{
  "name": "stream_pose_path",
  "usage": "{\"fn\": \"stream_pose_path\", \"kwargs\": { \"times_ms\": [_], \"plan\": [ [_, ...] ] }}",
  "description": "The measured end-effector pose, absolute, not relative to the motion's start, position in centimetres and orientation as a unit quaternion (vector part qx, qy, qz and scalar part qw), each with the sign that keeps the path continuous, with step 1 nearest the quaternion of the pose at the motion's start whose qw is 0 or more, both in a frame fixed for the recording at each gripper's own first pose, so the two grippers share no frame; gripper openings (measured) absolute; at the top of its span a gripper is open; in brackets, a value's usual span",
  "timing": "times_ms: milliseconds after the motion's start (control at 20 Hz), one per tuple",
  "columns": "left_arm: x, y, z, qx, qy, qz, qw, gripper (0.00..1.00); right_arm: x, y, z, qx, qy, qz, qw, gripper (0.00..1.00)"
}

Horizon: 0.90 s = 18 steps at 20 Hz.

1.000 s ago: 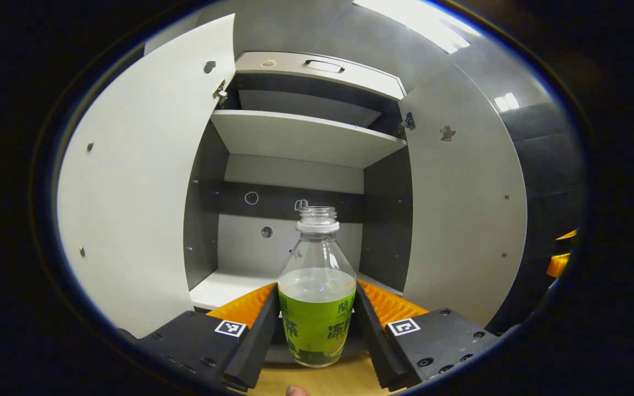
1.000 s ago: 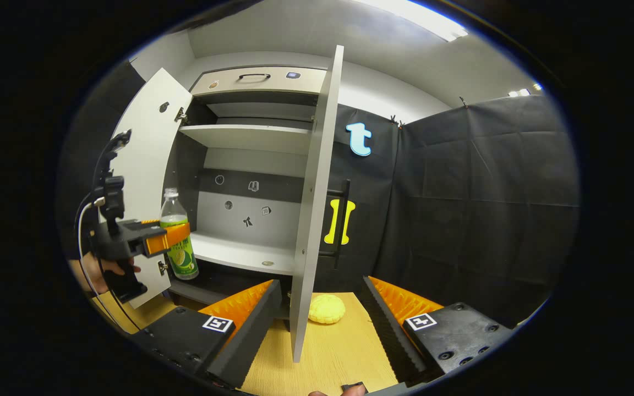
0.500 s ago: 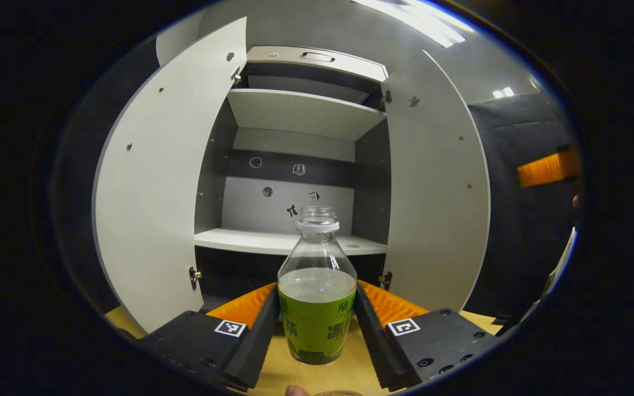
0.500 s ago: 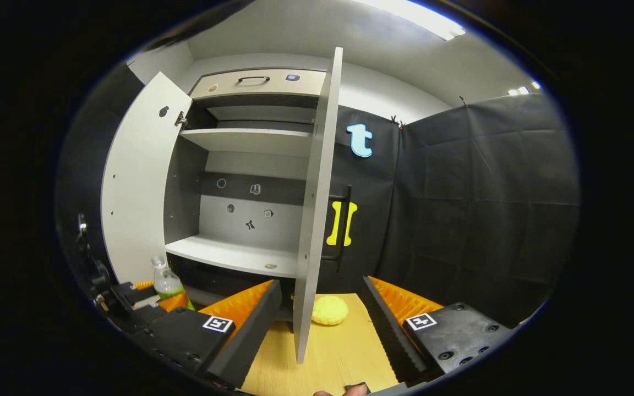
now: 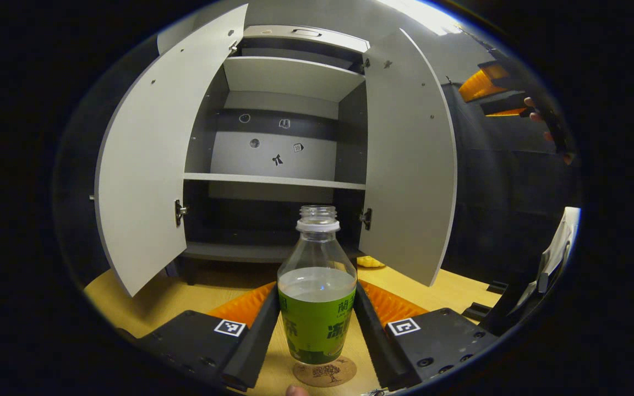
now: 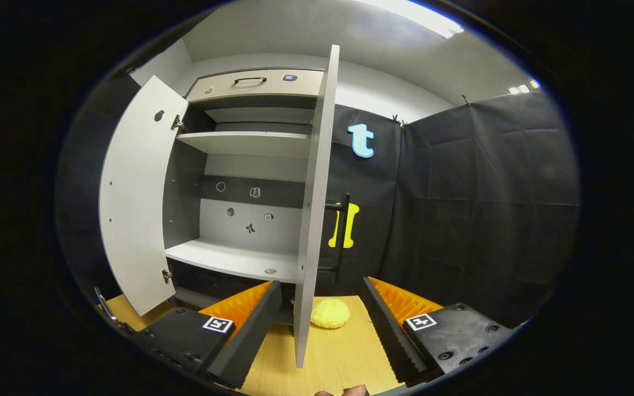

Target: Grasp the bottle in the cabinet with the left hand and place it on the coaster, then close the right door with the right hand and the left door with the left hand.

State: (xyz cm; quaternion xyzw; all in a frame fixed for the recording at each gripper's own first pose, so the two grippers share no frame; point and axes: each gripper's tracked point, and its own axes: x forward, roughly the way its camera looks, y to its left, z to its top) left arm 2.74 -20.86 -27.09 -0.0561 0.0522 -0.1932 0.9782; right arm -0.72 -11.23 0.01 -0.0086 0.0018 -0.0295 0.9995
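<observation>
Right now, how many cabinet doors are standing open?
2. The left door swings out on the cabinet's left; the right door swings out on its right, seen edge-on between the right gripper's jaws.

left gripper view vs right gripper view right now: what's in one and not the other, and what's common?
Left gripper view: the left gripper shut on the bottle, held at the coaster; the right gripper far off at upper right.

Right gripper view: the right gripper open, straddling the right door's front edge; that door's black handle.

Both: the cabinet with both doors open, left door, wooden table, yellow object.
</observation>
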Motion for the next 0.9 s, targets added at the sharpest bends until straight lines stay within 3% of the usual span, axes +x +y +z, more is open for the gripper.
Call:
{"fn": "stream_pose_path", "kwargs": {
  "times_ms": [900],
  "plan": [
    [1.4,-23.8,-32.7,-0.046,0.037,-0.234,0.97,0.8,-0.2,-8.9,-0.5,-0.044,0.027,-0.006,0.999,0.98]
  ]
}}
